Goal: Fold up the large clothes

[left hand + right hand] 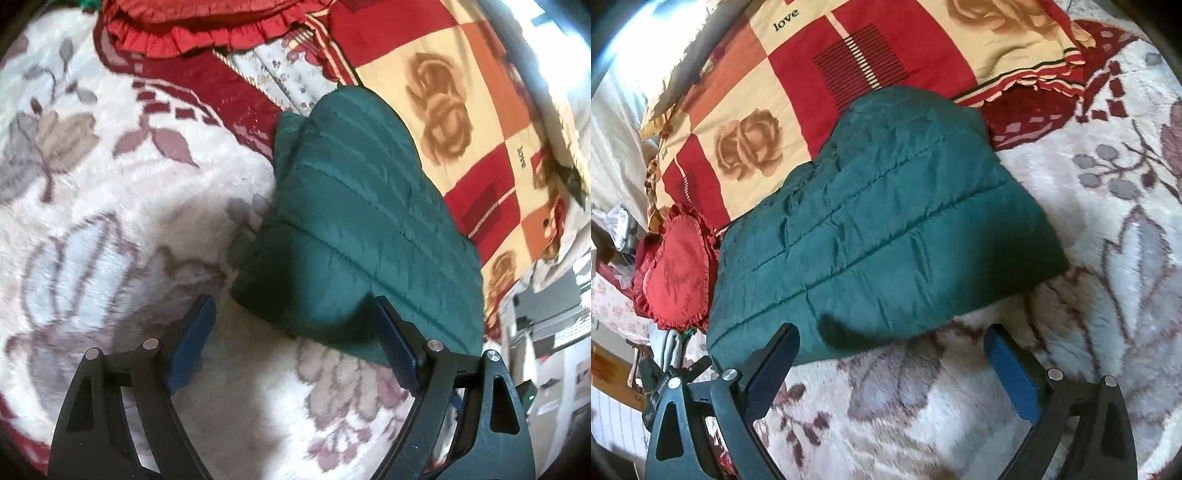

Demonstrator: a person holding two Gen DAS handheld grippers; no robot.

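A dark green quilted jacket [362, 229] lies folded into a compact bundle on a white plush blanket with mauve flowers [110, 192]. My left gripper [295, 314] is open, its blue-padded fingers just short of the bundle's near edge, holding nothing. The jacket also shows in the right wrist view [886, 229], flat with stitched channels across it. My right gripper [892, 343] is open and empty, its fingers spread at the bundle's near edge above the blanket [1108, 221].
A red, orange and cream rose-patterned quilt [798, 92] lies beyond the jacket, also in the left wrist view [461, 92]. A red frilled heart cushion [676, 277] sits at the jacket's left end. A red ruffled cushion [192, 29] lies at the far top.
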